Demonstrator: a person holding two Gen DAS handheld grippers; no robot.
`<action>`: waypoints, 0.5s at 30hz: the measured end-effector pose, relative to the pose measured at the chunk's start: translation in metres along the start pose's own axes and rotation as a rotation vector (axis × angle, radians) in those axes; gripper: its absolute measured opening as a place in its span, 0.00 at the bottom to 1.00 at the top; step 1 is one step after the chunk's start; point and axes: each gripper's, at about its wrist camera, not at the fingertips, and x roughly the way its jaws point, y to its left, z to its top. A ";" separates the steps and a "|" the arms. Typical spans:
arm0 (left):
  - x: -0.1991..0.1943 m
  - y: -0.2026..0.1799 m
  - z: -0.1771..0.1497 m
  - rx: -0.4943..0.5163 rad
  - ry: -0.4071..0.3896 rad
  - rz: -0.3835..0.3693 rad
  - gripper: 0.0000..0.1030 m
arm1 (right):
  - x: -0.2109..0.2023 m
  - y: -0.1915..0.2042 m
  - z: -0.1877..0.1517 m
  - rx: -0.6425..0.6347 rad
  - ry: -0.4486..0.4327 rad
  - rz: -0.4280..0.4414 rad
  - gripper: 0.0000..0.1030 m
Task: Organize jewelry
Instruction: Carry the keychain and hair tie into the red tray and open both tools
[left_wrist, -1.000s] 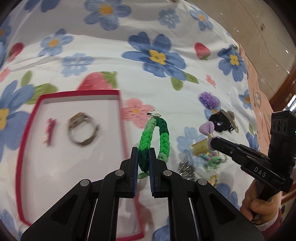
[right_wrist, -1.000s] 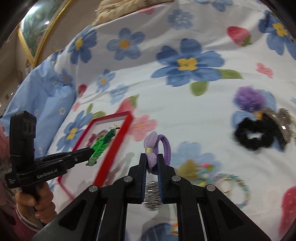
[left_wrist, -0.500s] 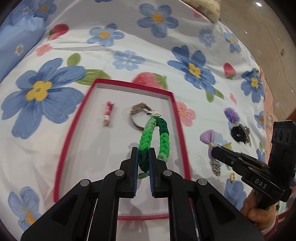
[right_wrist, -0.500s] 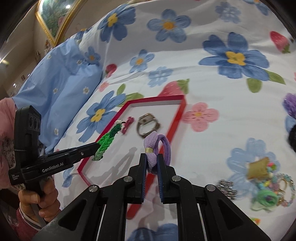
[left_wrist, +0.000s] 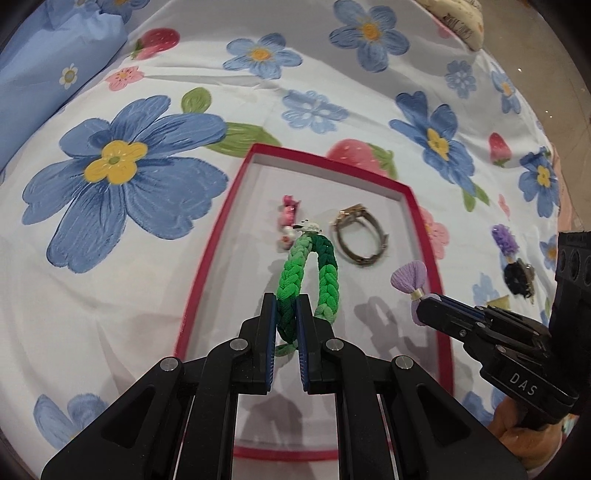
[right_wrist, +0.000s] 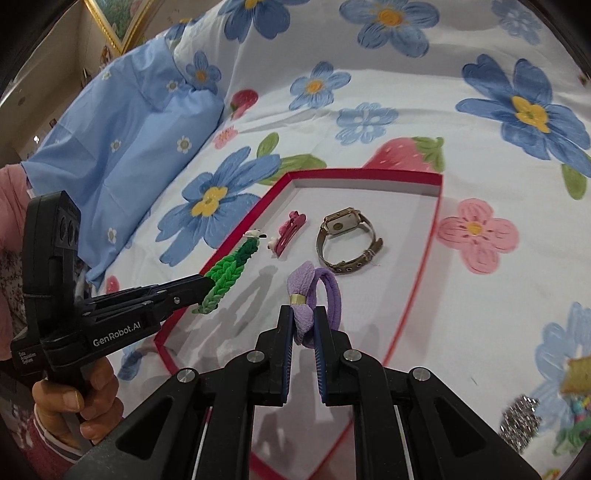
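I'm mid-delivery: my left gripper (left_wrist: 286, 314) is clamped on the green braided bracelet (left_wrist: 310, 273) at frame centre, my right gripper (right_wrist: 303, 325) pinches the lilac hair tie (right_wrist: 314, 291), both above the red-rimmed tray (left_wrist: 207, 266). Next I'd lower and release beside the wristwatch (right_wrist: 345, 240).

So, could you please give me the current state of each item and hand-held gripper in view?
Left hand-held gripper: shut on the green braided band.
Green braided band: held above the red tray.
Right hand-held gripper: shut on the purple hair tie.
Purple hair tie: held above the tray.
Red tray: open, on the floral sheet.
Watch: lying in the tray, strap buckled.
Pink clip: lying in the tray beside the watch.
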 end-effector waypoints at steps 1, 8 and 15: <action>0.003 0.002 0.000 -0.001 0.004 0.004 0.09 | 0.005 0.000 0.001 0.000 0.009 -0.003 0.10; 0.023 0.006 0.003 0.003 0.036 0.030 0.09 | 0.033 -0.003 0.003 -0.017 0.072 -0.038 0.10; 0.033 0.004 0.002 0.018 0.053 0.052 0.09 | 0.041 -0.003 0.005 -0.024 0.091 -0.050 0.15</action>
